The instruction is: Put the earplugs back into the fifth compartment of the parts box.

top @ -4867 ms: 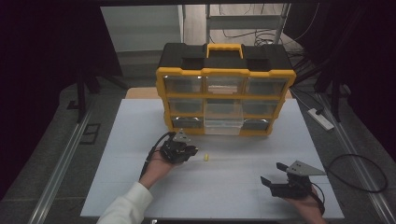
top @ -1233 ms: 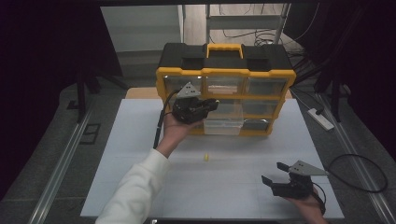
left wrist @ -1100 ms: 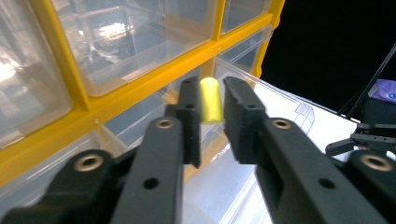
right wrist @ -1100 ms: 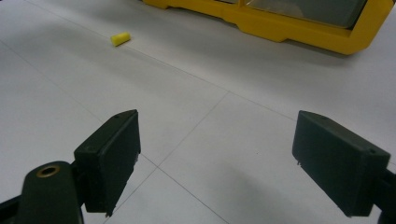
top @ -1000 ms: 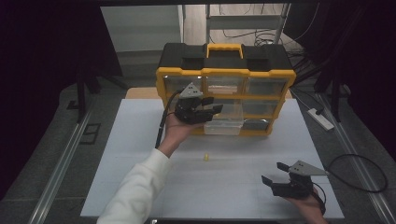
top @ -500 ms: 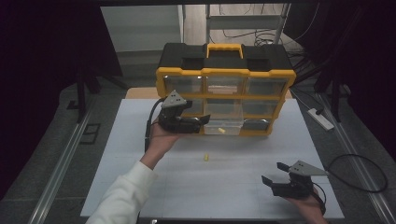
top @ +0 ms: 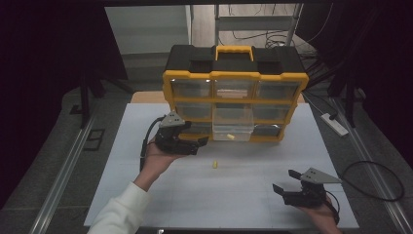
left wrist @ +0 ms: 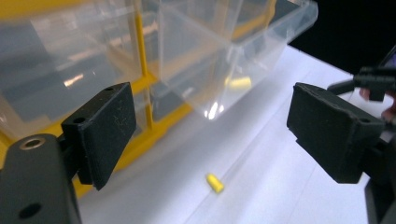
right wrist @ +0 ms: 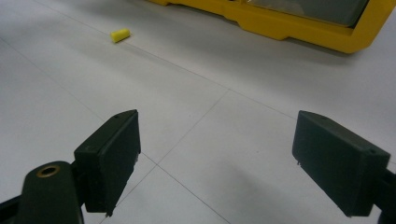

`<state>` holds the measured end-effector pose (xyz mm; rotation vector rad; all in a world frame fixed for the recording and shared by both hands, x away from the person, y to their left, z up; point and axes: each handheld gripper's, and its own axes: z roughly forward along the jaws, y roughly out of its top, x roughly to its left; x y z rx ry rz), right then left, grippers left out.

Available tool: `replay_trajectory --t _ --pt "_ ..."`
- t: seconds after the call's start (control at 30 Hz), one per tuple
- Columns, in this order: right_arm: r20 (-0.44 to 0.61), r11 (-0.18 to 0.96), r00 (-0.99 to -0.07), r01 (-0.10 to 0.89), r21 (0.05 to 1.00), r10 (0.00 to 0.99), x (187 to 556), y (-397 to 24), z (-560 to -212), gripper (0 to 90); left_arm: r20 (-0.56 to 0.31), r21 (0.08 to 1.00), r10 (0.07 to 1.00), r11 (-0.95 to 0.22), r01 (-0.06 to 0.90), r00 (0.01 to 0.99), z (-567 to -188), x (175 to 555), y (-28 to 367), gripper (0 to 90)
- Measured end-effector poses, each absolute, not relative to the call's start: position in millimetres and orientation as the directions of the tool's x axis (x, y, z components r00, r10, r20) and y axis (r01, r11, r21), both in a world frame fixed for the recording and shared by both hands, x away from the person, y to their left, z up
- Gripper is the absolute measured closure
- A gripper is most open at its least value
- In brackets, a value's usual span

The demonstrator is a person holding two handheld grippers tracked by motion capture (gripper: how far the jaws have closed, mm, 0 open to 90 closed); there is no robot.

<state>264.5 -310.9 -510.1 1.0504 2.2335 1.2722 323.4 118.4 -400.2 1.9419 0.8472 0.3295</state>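
A yellow and black organizer case [top: 234, 92] with clear drawers stands at the back of the white table [top: 146, 195]. Its bottom middle drawer [top: 233, 130] is pulled out, with one small yellow piece [left wrist: 239, 83] inside. A second small yellow piece [top: 214, 165] [left wrist: 215, 182] [right wrist: 119, 34] lies on the table in front of the case. My left gripper [top: 195, 142] [left wrist: 210, 135] is open and empty, left of the pulled-out drawer. Over the near right of the table my right gripper [top: 287, 183] [right wrist: 215, 163] is open and empty too.
Metal rails run along both sides of the table. A white power strip [top: 333, 123] and cables lie on the floor at the right. The surroundings beyond are dark.
My left gripper has drawn back from the case's front toward the left and down. A small yellow piece now lies in the open drawer. The right gripper has not moved.
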Motion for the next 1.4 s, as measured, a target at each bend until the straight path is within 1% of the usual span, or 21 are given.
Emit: replay_trajectory --t 0.5,0.83,1.4 --pt "0.051 0.320 -0.659 0.429 0.845 0.750 264.6 -310.7 -510.6 16.2 -0.108 0.784 0.669 -0.398 0.477 0.735 -432.6 321.7 104.7 16.2" --pt "0.079 0.292 -0.657 0.436 0.851 0.750 264.6 -313.0 -509.8 16.2 -0.125 0.744 0.664 -0.429 0.512 0.737 -456.4 321.7 92.6 16.5" --pt "0.061 0.308 -0.669 0.419 0.854 0.741 262.3 -309.8 -508.9 16.3 -0.117 0.686 0.655 -0.490 0.538 0.747 -482.9 327.9 70.7 18.3"
